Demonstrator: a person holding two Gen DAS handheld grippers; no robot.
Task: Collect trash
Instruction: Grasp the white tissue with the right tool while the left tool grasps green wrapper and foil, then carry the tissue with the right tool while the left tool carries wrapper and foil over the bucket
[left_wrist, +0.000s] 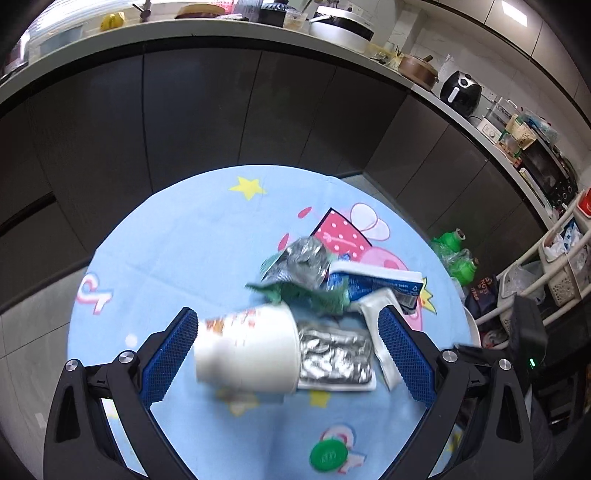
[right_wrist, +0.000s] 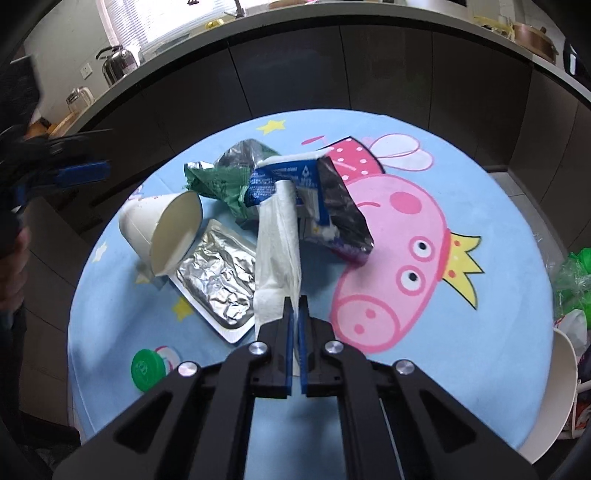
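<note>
Trash lies in a heap on a round blue cartoon tablecloth (right_wrist: 461, 369). My right gripper (right_wrist: 295, 303) is shut on the near end of a long white tissue (right_wrist: 277, 240), which stretches away over a blue carton (right_wrist: 295, 177). A white paper cup (right_wrist: 162, 229) lies on its side against a foil tray (right_wrist: 218, 277), with a green wrapper (right_wrist: 218, 181) behind. In the left wrist view my left gripper (left_wrist: 286, 314) is open, its blue pads wide on either side of the paper cup (left_wrist: 247, 347) and foil tray (left_wrist: 332, 358); whether a pad touches the cup I cannot tell.
A green bottle lid (right_wrist: 147, 369) lies near the table's front left edge. Dark kitchen cabinets (left_wrist: 221, 110) under a cluttered counter curve behind the table. Green plastic bags (left_wrist: 456, 254) and a white rack (left_wrist: 554, 266) stand to the right. A white chair back (right_wrist: 561, 387) is at the table's right.
</note>
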